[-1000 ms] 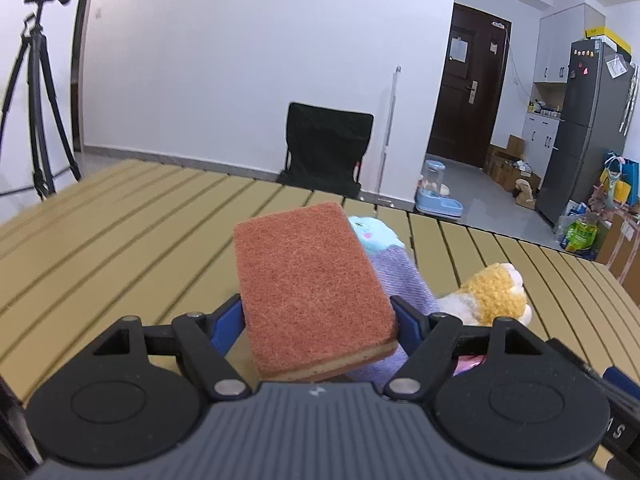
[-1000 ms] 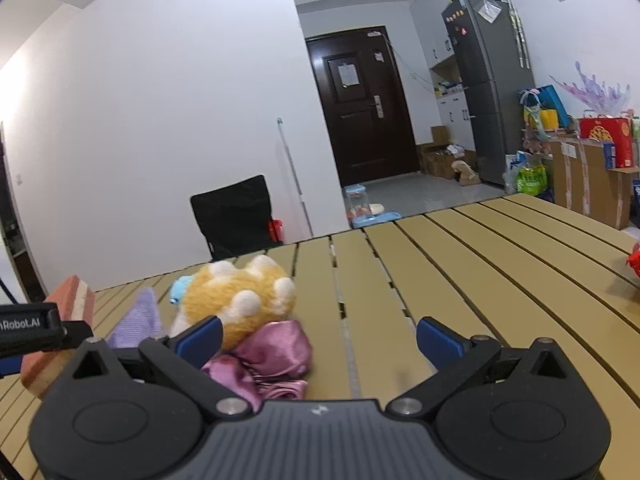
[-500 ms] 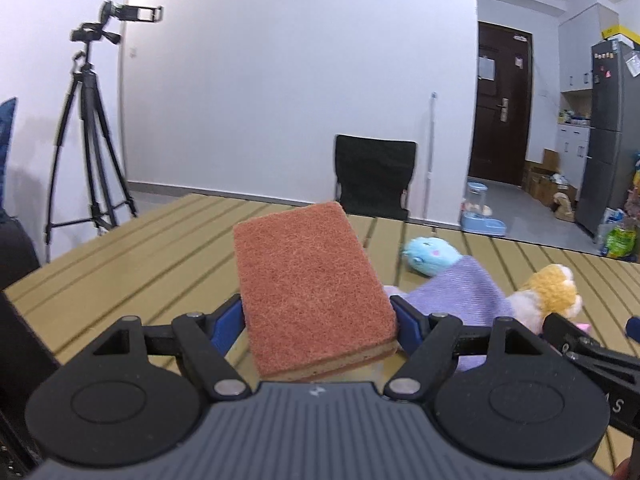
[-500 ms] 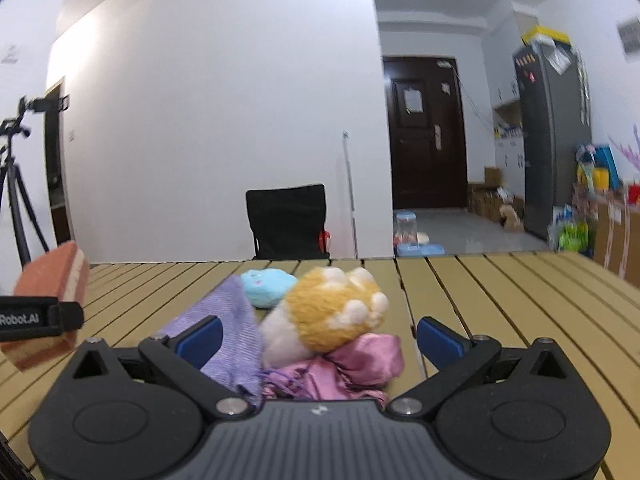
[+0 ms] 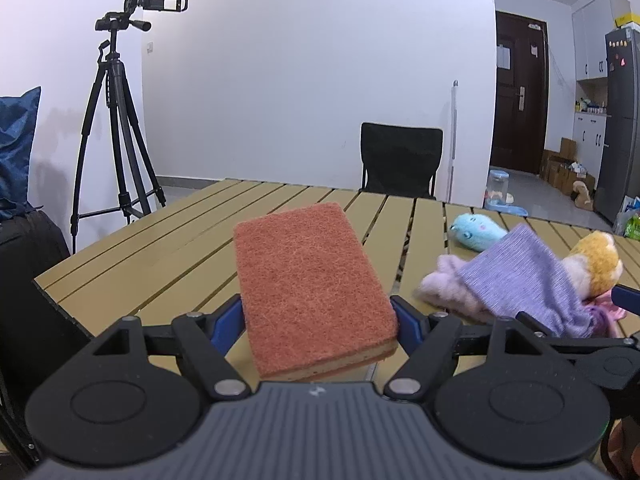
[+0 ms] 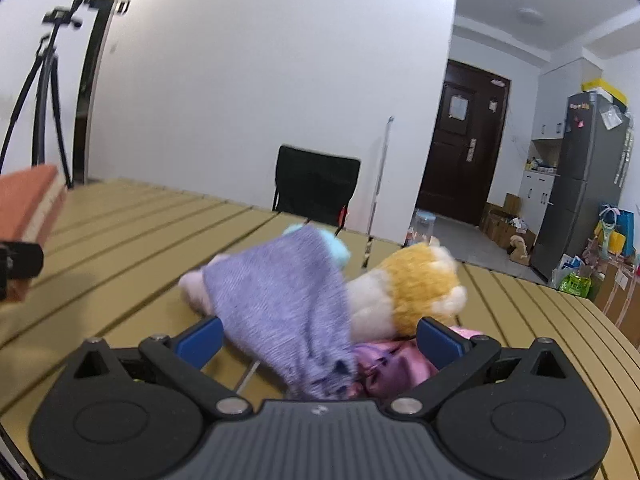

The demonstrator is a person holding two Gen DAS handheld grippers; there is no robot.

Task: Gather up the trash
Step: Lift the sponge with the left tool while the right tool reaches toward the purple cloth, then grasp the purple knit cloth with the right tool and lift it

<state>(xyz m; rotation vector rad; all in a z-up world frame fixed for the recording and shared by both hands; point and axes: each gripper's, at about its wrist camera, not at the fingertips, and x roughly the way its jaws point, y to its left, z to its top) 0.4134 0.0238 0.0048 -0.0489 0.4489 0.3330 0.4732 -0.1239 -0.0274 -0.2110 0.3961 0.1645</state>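
The left claw is clenched on a rust-orange rectangular scouring sponge with a yellow foam underside, carried above the tan slatted wooden table near its left edge. The right claw is released, its blue pads either side of a lilac knitted cloth and an orange-and-white plush toy lying mid-table.
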